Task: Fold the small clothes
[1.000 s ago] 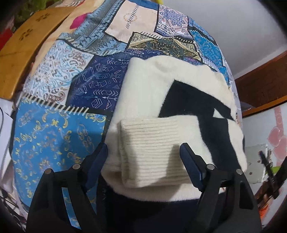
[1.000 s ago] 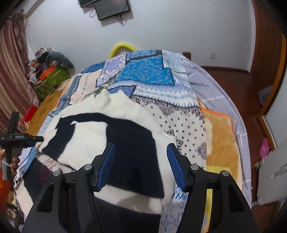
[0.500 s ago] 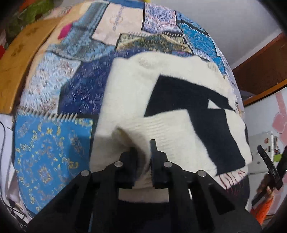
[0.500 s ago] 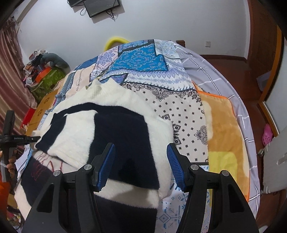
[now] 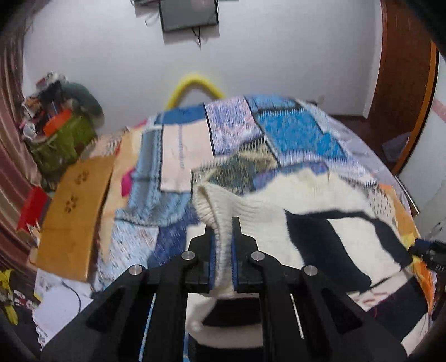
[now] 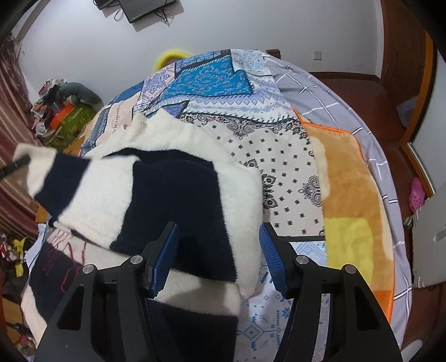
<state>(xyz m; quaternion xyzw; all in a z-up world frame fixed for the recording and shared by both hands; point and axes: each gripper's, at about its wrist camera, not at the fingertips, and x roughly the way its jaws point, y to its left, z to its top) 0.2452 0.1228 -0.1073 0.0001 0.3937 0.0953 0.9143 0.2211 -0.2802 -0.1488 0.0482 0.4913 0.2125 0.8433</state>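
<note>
A cream and navy fuzzy sweater (image 6: 156, 195) lies on a patchwork bedspread (image 6: 217, 80). My left gripper (image 5: 222, 245) is shut on the sweater's cream ribbed cuff (image 5: 214, 211) and holds that sleeve lifted above the bed. In the right wrist view the lifted sleeve end (image 6: 28, 158) shows at the far left. My right gripper (image 6: 218, 250) is open and empty, its blue pads just above the sweater's navy panel near the front edge.
An orange and yellow blanket (image 6: 348, 195) and a grey checked sheet (image 6: 334, 92) lie to the right of the sweater. A wooden board (image 5: 75, 217) and a cluttered green box (image 5: 58, 139) stand at the bed's left side. A wall screen (image 5: 189, 14) hangs behind.
My left gripper closed on the ribbed cuff and has lifted the sleeve up off the sweater, tilting upward. My right gripper stayed open and moved slightly closer over the sweater.
</note>
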